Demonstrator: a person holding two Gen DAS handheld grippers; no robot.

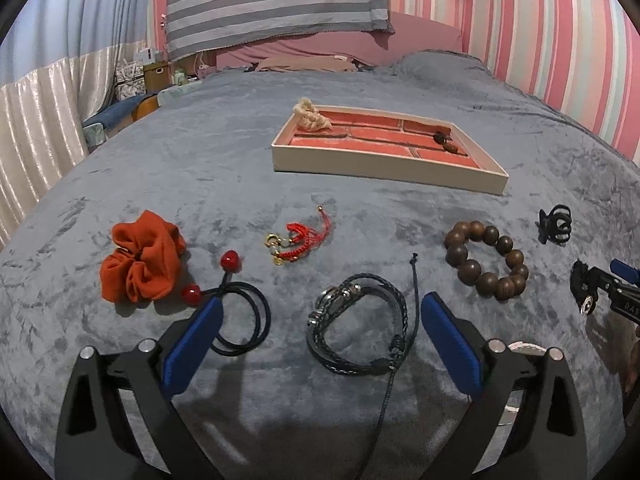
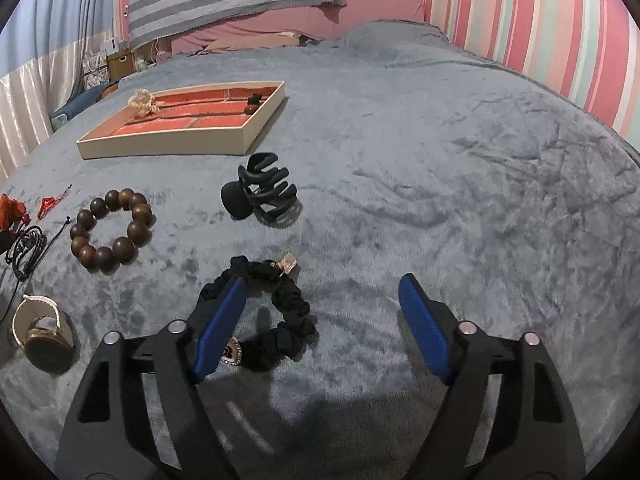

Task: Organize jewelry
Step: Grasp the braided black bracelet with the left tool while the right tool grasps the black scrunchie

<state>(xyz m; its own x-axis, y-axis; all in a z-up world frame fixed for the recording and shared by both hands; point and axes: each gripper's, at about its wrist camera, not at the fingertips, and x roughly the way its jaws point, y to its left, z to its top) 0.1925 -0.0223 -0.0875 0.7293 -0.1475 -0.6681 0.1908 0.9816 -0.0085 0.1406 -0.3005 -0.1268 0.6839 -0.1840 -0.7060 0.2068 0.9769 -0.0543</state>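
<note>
Dark braided bracelet (image 1: 358, 326), loose cord, L gripper (image 1: 320, 312) agape

In the right wrist view the orange scrunchie (image 2: 7, 210) is cut off by the left edge of the frame, and the black scrunchie (image 2: 280, 312) is partly hidden behind a blue finger. In the left wrist view a white item (image 1: 524, 347) at lower right is mostly hidden behind a finger. The small dark pieces (image 1: 443, 140) in the tray's far corner are too small to identify.
</note>
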